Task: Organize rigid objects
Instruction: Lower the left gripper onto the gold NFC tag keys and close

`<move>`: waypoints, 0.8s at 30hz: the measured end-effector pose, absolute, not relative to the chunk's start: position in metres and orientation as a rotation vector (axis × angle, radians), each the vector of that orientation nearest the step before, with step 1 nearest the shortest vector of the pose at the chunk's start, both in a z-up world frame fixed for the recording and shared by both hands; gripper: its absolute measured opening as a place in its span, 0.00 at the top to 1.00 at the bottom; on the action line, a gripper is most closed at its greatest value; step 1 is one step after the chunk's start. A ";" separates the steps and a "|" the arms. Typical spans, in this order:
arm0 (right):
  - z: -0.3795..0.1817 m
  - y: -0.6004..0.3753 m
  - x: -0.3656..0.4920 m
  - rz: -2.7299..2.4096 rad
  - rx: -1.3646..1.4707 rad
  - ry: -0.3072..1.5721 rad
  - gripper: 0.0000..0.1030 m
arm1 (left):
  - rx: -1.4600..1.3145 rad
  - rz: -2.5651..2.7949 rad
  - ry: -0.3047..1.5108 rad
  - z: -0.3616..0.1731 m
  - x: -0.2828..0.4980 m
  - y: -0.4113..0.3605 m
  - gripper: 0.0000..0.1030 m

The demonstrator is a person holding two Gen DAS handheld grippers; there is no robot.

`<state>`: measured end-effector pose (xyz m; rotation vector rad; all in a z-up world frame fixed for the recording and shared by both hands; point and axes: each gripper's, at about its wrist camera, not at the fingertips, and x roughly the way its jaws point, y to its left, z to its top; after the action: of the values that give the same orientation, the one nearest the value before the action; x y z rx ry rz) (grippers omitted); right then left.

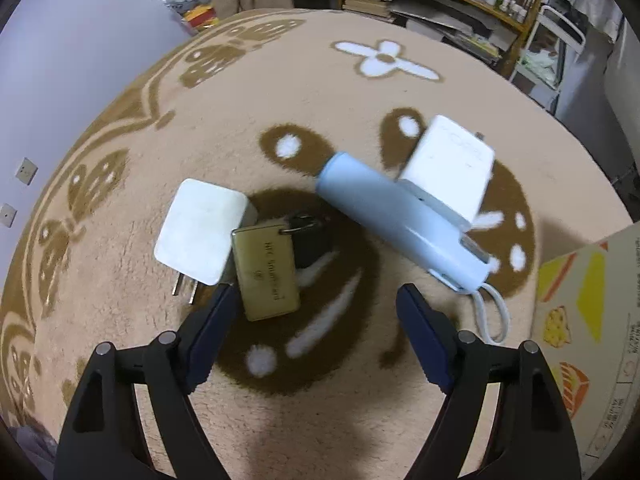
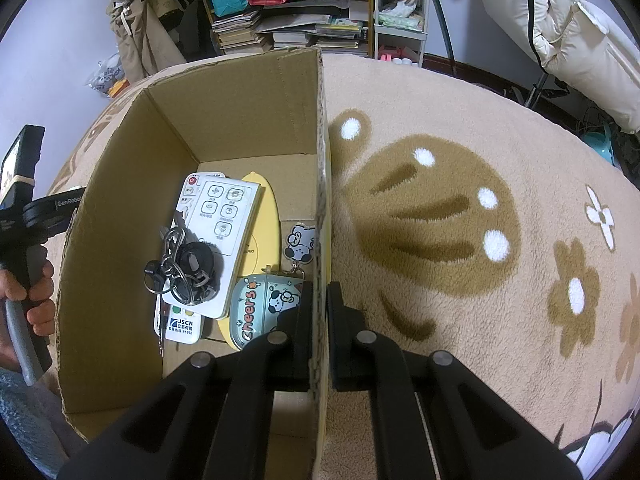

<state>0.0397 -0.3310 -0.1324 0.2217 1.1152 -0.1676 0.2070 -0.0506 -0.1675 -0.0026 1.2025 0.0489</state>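
In the left wrist view, our left gripper point(image 1: 316, 294) hangs with jaws apart over the blanket point(image 1: 360, 92). The white charger point(image 1: 202, 230) touches the key tag point(image 1: 266, 268) just left of it; the blue tube point(image 1: 400, 220), somewhat blurred, lies right.

In the right wrist view, our right gripper point(image 2: 320, 304) pinches the cardboard box point(image 2: 132, 184) wall; remotes point(image 2: 220, 236) and keys point(image 2: 184, 272) lie inside.

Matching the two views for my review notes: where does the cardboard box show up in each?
Left wrist view: cardboard box, only its printed outer wall, at the right edge.
Right wrist view: same box, open, filling centre-left; the right gripper is shut on its wall.
Shared landmark: the beige patterned blanket.
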 end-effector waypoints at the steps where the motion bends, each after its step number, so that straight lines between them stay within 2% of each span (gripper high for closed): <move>1: -0.132 -0.331 0.040 -0.167 0.222 1.115 0.93 | -0.011 0.046 1.206 -0.168 0.208 -0.050 0.21; 14: -0.132 -0.331 0.039 -0.167 0.221 1.115 0.93 | -0.028 0.081 1.190 -0.178 0.217 -0.046 0.27; 18: -0.132 -0.331 0.040 -0.168 0.222 1.115 0.93 | -0.033 0.101 1.174 -0.177 0.219 -0.042 0.41; 21: -0.132 -0.331 0.040 -0.168 0.221 1.115 0.93 | -0.041 0.125 1.166 -0.176 0.219 -0.036 0.60; 24: -0.132 -0.331 0.040 -0.168 0.222 1.115 0.93 | -0.054 0.118 1.166 -0.174 0.219 -0.030 0.66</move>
<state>0.0397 -0.3312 -0.1323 0.2220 1.1151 -0.1675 0.2187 -0.0297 -0.1741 -0.0537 1.1658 0.1180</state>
